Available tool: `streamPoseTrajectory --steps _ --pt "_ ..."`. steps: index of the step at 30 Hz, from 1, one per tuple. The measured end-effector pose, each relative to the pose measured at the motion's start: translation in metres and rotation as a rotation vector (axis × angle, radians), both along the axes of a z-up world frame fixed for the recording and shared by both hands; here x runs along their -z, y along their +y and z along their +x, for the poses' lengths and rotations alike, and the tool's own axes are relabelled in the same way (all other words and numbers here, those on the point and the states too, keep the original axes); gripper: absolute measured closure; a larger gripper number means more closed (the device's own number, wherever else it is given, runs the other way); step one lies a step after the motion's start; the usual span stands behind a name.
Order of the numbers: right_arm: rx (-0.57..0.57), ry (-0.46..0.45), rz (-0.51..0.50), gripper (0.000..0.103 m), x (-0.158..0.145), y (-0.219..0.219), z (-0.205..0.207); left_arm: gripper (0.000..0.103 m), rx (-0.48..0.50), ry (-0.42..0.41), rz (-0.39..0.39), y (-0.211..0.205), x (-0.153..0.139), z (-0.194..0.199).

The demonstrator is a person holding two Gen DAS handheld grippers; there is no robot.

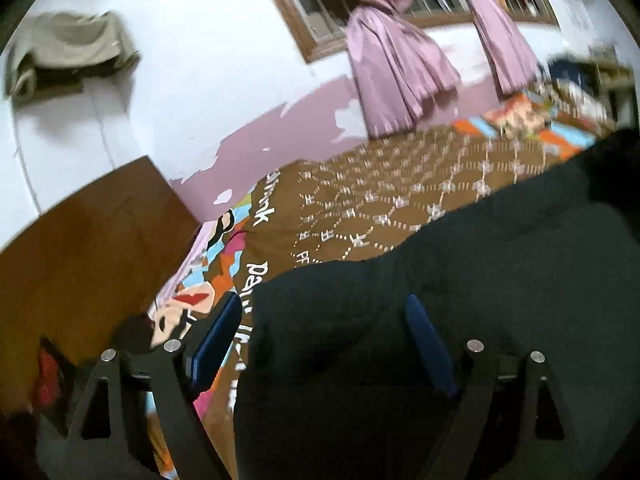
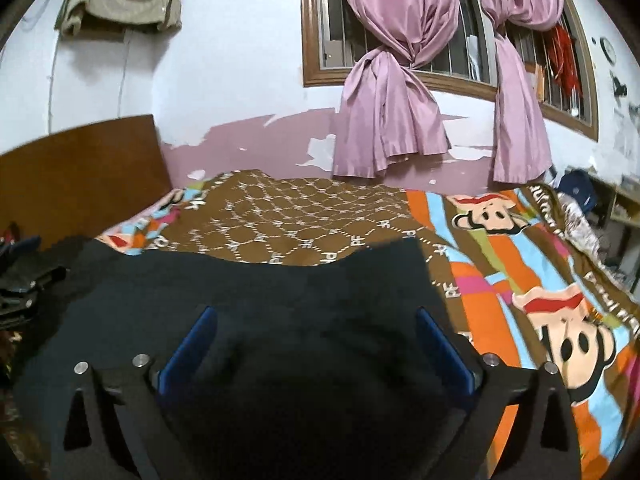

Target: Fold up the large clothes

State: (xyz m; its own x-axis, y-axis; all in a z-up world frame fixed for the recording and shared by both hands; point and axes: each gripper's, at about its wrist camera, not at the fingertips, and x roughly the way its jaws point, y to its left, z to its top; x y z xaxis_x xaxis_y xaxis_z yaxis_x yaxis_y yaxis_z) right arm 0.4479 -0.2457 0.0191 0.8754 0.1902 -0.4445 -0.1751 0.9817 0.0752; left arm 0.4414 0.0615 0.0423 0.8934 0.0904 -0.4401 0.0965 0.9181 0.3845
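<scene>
Two grippers are seen above a dark garment (image 2: 248, 304) that is spread on a bed. On the left gripper (image 1: 324, 320) the blue pads (image 1: 216, 340) are held wide apart; nothing is pressed between them, and the dark cloth is seen below and between them. On the right gripper (image 2: 316, 332) the pads (image 2: 192, 344) are also set far apart, with only the flat cloth under them. The garment is laid on the near part of a brown patterned bedcover (image 2: 288, 216), which is bordered with coloured stripes and cartoon monkey faces (image 2: 568, 344) at the right. A wooden headboard (image 2: 80, 168) is placed at the left of the bed. On the far wall a barred window (image 2: 452, 52) is covered with knotted pink curtains (image 2: 392, 120), and a beige cloth (image 2: 120, 0) is hung high at the left. The left wrist view is tilted and blurred.
</scene>
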Motion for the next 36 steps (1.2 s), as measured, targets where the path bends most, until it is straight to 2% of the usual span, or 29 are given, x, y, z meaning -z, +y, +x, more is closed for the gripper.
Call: streamPoseTrajectory --steps 2,3,4,6,8,10,13,16,21,25,29,31,33,36 --pt "-0.029 0.015 0.03 0.0 0.003 0.003 -0.008 0.017 0.025 -0.024 -0.063 0.004 -0.009 -0.021" --pt "-0.046 0.03 0.039 0.0 0.006 0.005 -0.01 0.01 0.046 -0.031 -0.102 0.006 -0.012 -0.034" --pt "-0.064 0.05 0.043 0.0 0.01 0.009 -0.009 0.007 0.072 -0.036 -0.132 0.006 -0.014 -0.046" --pt "-0.104 0.093 0.039 0.0 0.02 0.019 -0.007 0.007 0.121 -0.047 -0.17 0.004 -0.015 -0.065" --pt "-0.126 0.12 0.022 0.0 0.029 0.028 -0.005 0.007 0.181 -0.026 -0.186 -0.003 -0.011 -0.077" --pt "-0.143 0.148 -0.013 0.0 0.037 0.038 0.003 0.007 0.215 0.018 -0.161 -0.016 -0.001 -0.078" --pt "-0.145 0.175 -0.054 0.0 0.048 0.046 0.019 0.006 0.213 0.075 -0.121 -0.031 0.015 -0.063" --pt "-0.118 0.2 -0.076 0.0 0.051 0.049 0.043 0.006 0.188 0.092 -0.095 -0.043 0.025 -0.046" --pt "-0.023 0.275 -0.024 0.0 0.059 0.03 0.083 0.006 0.164 0.141 -0.107 -0.055 0.025 -0.017" --pt "0.014 0.304 -0.001 0.0 0.067 0.013 0.097 0.003 0.123 0.197 -0.179 -0.047 0.021 0.013" --pt "-0.047 0.369 0.016 0.0 0.077 0.008 0.112 0.002 0.069 0.23 -0.297 -0.025 0.016 0.034" --pt "-0.055 0.375 0.041 0.0 0.082 0.006 0.113 0.001 0.067 0.28 -0.356 -0.016 0.019 0.044" --pt "-0.059 0.371 0.051 0.0 0.085 0.005 0.112 0.001 0.068 0.328 -0.375 -0.014 0.023 0.053" --pt "-0.059 0.358 0.05 0.0 0.088 0.007 0.107 0.001 0.072 0.34 -0.369 -0.017 0.024 0.054"
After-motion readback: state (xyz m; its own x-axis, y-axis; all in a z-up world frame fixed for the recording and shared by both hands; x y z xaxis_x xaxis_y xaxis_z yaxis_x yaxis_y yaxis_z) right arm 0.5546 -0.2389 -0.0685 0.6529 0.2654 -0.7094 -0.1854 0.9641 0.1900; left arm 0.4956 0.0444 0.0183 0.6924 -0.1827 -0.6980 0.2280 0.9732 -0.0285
